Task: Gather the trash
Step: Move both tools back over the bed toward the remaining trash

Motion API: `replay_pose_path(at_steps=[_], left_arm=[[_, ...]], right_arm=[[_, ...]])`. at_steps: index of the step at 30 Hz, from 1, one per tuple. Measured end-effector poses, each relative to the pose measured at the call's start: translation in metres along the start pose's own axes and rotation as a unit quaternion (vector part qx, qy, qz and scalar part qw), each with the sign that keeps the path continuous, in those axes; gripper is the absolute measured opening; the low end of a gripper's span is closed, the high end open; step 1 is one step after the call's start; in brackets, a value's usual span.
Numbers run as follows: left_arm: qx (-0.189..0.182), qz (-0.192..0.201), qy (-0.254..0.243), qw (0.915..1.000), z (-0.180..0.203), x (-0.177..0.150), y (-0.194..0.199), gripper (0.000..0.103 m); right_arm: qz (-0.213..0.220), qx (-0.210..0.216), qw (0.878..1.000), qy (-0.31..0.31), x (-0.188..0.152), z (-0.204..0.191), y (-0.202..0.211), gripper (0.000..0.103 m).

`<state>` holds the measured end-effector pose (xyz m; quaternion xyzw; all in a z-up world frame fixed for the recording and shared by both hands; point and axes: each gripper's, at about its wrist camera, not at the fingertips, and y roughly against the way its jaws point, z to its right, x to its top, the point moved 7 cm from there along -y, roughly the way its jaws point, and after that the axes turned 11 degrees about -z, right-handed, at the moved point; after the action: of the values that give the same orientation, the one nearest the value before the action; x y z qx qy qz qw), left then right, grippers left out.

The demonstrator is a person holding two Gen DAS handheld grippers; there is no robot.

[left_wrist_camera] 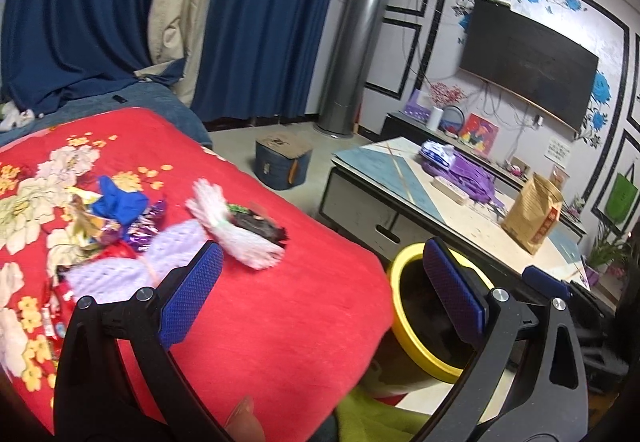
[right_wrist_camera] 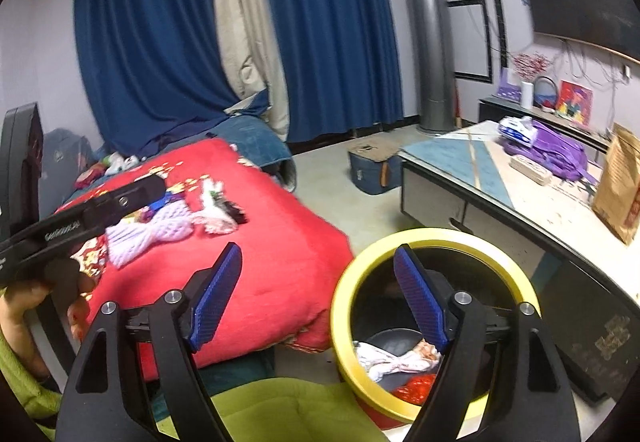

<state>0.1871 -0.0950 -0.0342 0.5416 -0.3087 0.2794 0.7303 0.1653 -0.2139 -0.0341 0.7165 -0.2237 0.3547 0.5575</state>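
Beside the red floral quilt [right_wrist_camera: 256,266] stands a round bin with a yellow rim and a dark inside [right_wrist_camera: 434,238], and that is where we look first. From the right wrist view we see into it: a crumpled white foam net [right_wrist_camera: 394,360] lies on the bottom with a piece of shiny red wrapper [right_wrist_camera: 416,388] next to it. From the left wrist view the bin's interior [left_wrist_camera: 430,316] is dark and we cannot make out its contents.

Our right gripper [right_wrist_camera: 318,296] hangs with its blue-padded fingers spread apart and nothing between them; one pad sits over the quilt's edge, the other over the bin's mouth. Our left gripper [left_wrist_camera: 320,294] is spread to its widest, also empty, with one pad above the quilt and the other in front of the bin's rim. In the right wrist view the left gripper's black body [right_wrist_camera: 84,219] shows at the left edge, held in a hand [right_wrist_camera: 36,306].

The remaining trash is still on the quilt, well apart from the bin: a pale lilac foam net [left_wrist_camera: 132,266], a white foam net [left_wrist_camera: 232,230] lying across a dark torn wrapper [left_wrist_camera: 264,228], a scrap of blue material [left_wrist_camera: 120,203], a purple foil wrapper [left_wrist_camera: 148,228] and a heap of coloured wrappers [left_wrist_camera: 88,222] beside it, some blurred.

On the low table with a blue-and-cream top [left_wrist_camera: 400,169] stand a brown paper bag [left_wrist_camera: 534,213] and a purple bag [left_wrist_camera: 468,173]; what they hold we cannot tell. A dark blue box with a cardboard flap on top [left_wrist_camera: 282,163] sits on the floor.
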Motion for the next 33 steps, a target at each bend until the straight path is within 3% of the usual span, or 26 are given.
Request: replay_pose_path(at_steps=[16,33], left_arm=[[0.049,0.032,0.060,0.9965,-0.076,0.013,0.029,0.092],[0.097,0.046,0.145,0.9836,-0.190,0.014,0.066,0.092]], right_arm=[[-0.029,0.066,0.996,0.059,0.018,-0.094,-0.038,0.076],[-0.067,0.104,0.990,0.071,0.030,-0.160,-0.102,0.076]])
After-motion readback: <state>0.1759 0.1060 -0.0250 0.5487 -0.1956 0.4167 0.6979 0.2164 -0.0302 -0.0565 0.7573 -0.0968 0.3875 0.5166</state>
